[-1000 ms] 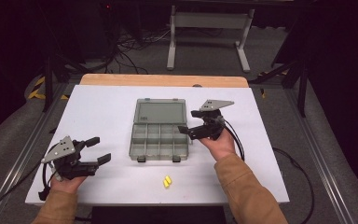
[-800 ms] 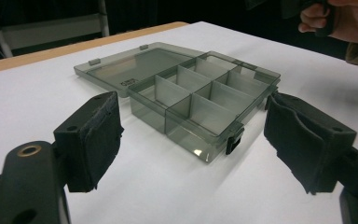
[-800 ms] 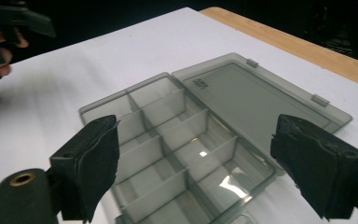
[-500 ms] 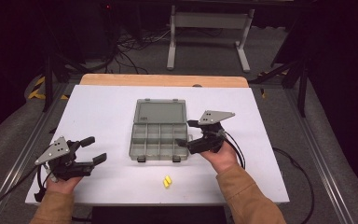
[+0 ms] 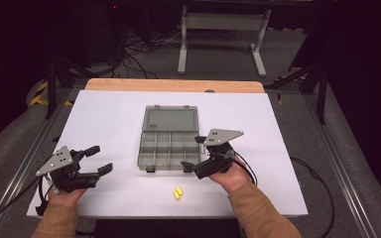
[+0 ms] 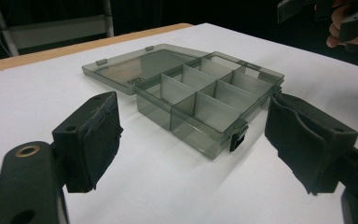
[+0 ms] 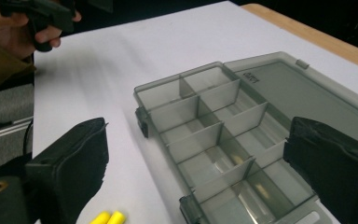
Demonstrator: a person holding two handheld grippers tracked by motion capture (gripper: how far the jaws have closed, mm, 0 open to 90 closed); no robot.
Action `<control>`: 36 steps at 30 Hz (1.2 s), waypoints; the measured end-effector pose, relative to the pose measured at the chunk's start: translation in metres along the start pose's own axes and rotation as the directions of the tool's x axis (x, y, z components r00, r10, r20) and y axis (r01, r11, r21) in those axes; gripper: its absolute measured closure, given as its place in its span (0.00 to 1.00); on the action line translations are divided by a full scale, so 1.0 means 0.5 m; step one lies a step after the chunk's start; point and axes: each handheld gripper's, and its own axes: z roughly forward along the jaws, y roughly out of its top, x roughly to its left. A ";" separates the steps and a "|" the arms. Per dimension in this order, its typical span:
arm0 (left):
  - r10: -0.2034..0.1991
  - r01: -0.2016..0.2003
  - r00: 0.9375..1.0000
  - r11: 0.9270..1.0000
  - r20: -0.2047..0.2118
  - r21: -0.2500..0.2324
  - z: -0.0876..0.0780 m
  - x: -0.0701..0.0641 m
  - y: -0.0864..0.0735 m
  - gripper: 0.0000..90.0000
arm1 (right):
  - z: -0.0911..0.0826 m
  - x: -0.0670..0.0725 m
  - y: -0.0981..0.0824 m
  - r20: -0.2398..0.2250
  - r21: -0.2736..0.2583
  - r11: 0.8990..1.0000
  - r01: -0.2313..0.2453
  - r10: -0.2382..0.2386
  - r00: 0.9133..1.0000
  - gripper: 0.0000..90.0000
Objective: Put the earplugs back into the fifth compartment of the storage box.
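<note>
On the table, high view: the open grey box (image 5: 169,139) lies in the middle of the white table (image 5: 104,119). Two yellow bits (image 5: 177,193) lie near the front edge.
Left gripper (image 5: 100,159): near the front left corner, spread apart, holding nothing.
Right gripper (image 5: 192,152): at the box's front right corner, apart and empty; its jaws have just been opening.
Left gripper view: box (image 6: 200,98) lies ahead between the spread jaws.
Right gripper view: box (image 7: 233,135) lies between the jaws, yellow bits (image 7: 107,218) beside.
</note>
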 end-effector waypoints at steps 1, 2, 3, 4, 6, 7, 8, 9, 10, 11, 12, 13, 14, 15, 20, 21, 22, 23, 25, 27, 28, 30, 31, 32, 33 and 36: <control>0.000 0.000 1.000 1.000 0.000 0.000 -0.001 0.000 0.000 0.21 | 0.002 0.003 0.000 -0.001 0.011 1.000 0.006 -0.006 1.000 0.08; 0.000 0.000 1.000 1.000 0.001 -0.003 -0.001 0.000 0.000 0.21 | 0.004 0.007 0.000 -0.009 0.024 1.000 0.010 -0.010 1.000 0.10; 0.001 -0.001 1.000 1.000 0.002 -0.005 -0.002 0.000 0.001 0.21 | 0.005 0.008 0.001 -0.019 0.035 0.999 0.013 -0.013 1.000 0.12; 0.002 -0.002 1.000 1.000 0.001 -0.006 -0.002 0.000 0.001 0.21 | 0.007 0.011 0.001 -0.028 0.050 0.999 0.020 -0.019 0.999 0.14; -0.001 0.001 1.000 1.000 -0.002 -0.006 -0.004 0.000 0.000 0.21 | 0.010 0.014 0.002 -0.041 0.066 0.997 0.025 -0.022 0.999 0.18; -0.001 0.001 1.000 1.000 -0.002 -0.002 -0.005 0.001 0.000 0.21 | 0.011 0.015 0.003 -0.050 0.078 0.997 0.026 -0.022 0.999 0.20; -0.001 0.001 1.000 1.000 -0.001 -0.005 -0.004 0.001 0.000 0.21 | 0.014 0.016 0.004 -0.058 0.096 0.995 0.031 -0.025 0.998 0.21; -0.001 0.001 1.000 1.000 -0.001 -0.005 -0.003 0.001 -0.001 0.21 | 0.017 0.018 0.004 -0.068 0.109 0.993 0.035 -0.028 0.997 0.22; -0.001 0.001 1.000 1.000 -0.001 -0.005 -0.003 0.001 -0.001 0.21 | 0.021 0.020 0.003 -0.076 0.121 0.992 0.038 -0.029 0.997 0.24; -0.002 0.002 1.000 1.000 -0.001 -0.005 -0.002 0.002 -0.002 0.21 | 0.025 0.020 0.002 -0.083 0.139 0.989 0.041 -0.029 0.996 0.25; -0.002 0.002 1.000 1.000 -0.001 -0.005 -0.002 0.002 -0.002 0.21 | 0.029 0.021 0.001 -0.089 0.159 0.986 0.043 -0.029 0.996 0.25; -0.002 0.002 1.000 1.000 -0.001 -0.007 -0.002 0.001 -0.002 0.21 | 0.033 0.021 0.000 -0.093 0.178 0.983 0.041 -0.025 0.995 0.26; -0.002 0.002 1.000 1.000 -0.001 -0.007 -0.002 0.001 -0.002 0.21 | 0.036 0.021 -0.001 -0.096 0.190 0.981 0.043 -0.025 0.995 0.27; 0.000 0.000 1.000 1.000 -0.002 -0.007 -0.003 0.001 -0.002 0.21 | 0.036 0.021 -0.001 -0.096 0.190 0.981 0.043 -0.025 0.995 0.27; 0.002 -0.002 1.000 1.000 0.000 -0.019 -0.002 0.004 0.001 0.21 | 0.059 0.023 -0.007 -0.118 0.276 0.960 0.043 -0.010 0.993 0.30; 0.001 -0.001 1.000 1.000 0.001 -0.017 -0.002 0.003 0.000 0.21 | 0.066 0.026 -0.009 -0.126 0.299 0.953 0.046 -0.008 0.992 0.31; 0.003 -0.003 1.000 1.000 -0.001 -0.017 -0.002 0.003 -0.001 0.21 | 0.069 0.029 -0.010 -0.130 0.309 0.950 0.048 -0.008 0.991 0.31; 0.003 -0.003 1.000 1.000 -0.001 -0.017 -0.002 0.003 -0.001 0.21 | 0.072 0.031 -0.012 -0.137 0.322 0.945 0.053 -0.009 0.991 0.32; 0.001 -0.001 1.000 1.000 0.000 -0.019 -0.003 0.004 -0.002 0.21 | 0.079 0.036 -0.015 -0.152 0.346 0.936 0.063 -0.010 0.988 0.34; 0.001 -0.001 1.000 1.000 -0.002 -0.019 -0.003 0.004 -0.002 0.21 | 0.082 0.037 -0.016 -0.159 0.357 0.931 0.071 -0.014 0.987 0.35; 0.001 -0.001 1.000 1.000 -0.002 -0.019 -0.003 0.004 -0.002 0.21 | 0.087 0.039 -0.018 -0.167 0.371 0.925 0.080 -0.018 0.986 0.36; 0.001 -0.001 1.000 1.000 0.001 -0.020 -0.001 0.004 -0.002 0.21 | 0.095 0.045 -0.021 -0.182 0.398 0.914 0.085 -0.012 0.983 0.41; 0.004 -0.004 1.000 1.000 0.001 -0.019 0.000 0.004 -0.002 0.21 | 0.097 0.046 -0.022 -0.190 0.403 0.911 0.090 -0.013 0.982 0.41; 0.004 -0.004 1.000 1.000 0.003 -0.016 0.001 0.003 -0.002 0.21 | 0.100 0.050 -0.023 -0.190 0.418 0.903 0.093 -0.013 0.982 0.41; 0.004 -0.004 1.000 1.000 0.003 -0.016 0.001 0.003 -0.002 0.20 | 0.100 0.050 -0.023 -0.190 0.418 0.903 0.093 -0.013 0.982 0.41; 0.010 -0.010 1.000 1.000 0.004 -0.012 0.002 0.002 -0.002 0.20 | 0.109 0.055 -0.028 -0.205 0.440 0.892 0.106 -0.016 0.979 0.42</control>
